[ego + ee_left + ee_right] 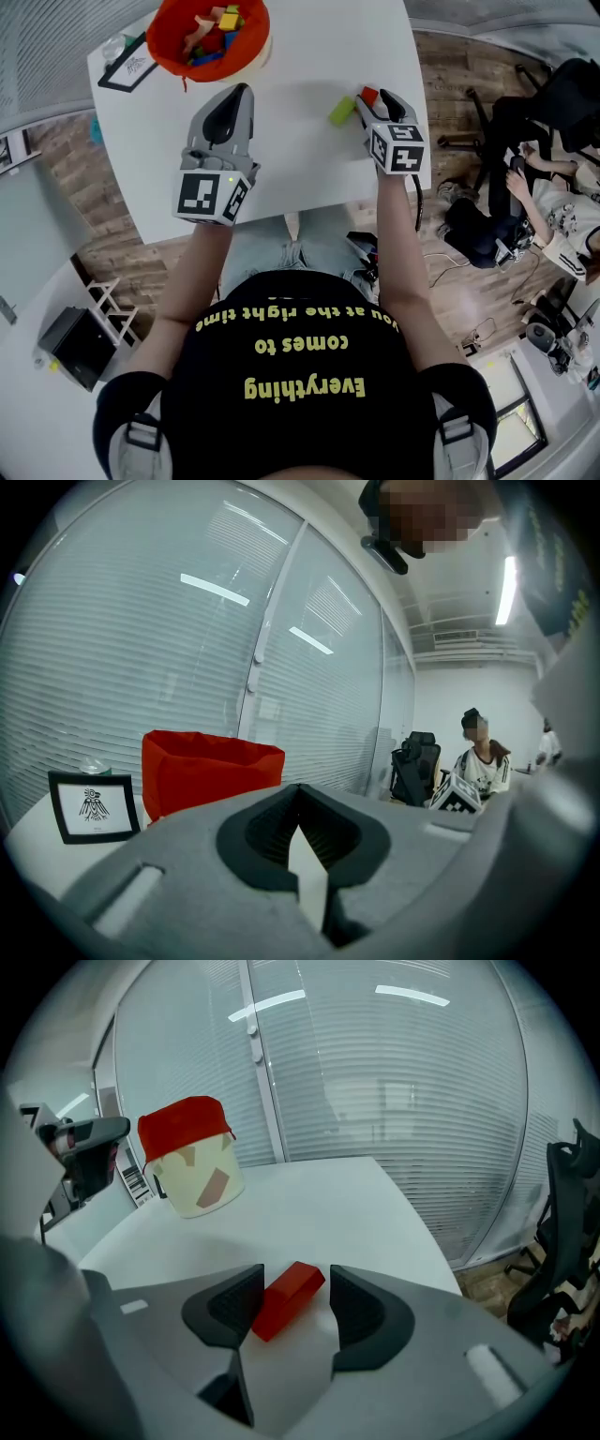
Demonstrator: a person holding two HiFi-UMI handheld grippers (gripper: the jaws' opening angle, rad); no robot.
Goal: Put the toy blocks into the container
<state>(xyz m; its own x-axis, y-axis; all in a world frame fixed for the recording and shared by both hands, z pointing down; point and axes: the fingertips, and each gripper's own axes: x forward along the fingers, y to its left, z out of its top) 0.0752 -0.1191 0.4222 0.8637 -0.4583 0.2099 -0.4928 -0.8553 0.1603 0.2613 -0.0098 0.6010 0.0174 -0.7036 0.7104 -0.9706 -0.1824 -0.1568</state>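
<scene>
A red block [286, 1299] lies on the white table [309, 56] between the jaws of my right gripper [292, 1309], which stand open around it without pressing. In the head view that red block [368, 95] shows just past the right gripper [375, 101], near the table's right edge. A green block [341, 110] lies just to its left. The red-lined container [164, 42] with several blocks inside stands at the far left; it shows as container [192, 1162] and container [211, 771] too. My left gripper [239, 92] hovers mid-table, shut and holding nothing, also seen as left gripper [300, 799].
A black-framed picture [127, 64] stands left of the container, with a can [94, 766] behind it. The table's right edge runs close to the red block. A seated person [562, 206] and office chairs [412, 761] are off to the right.
</scene>
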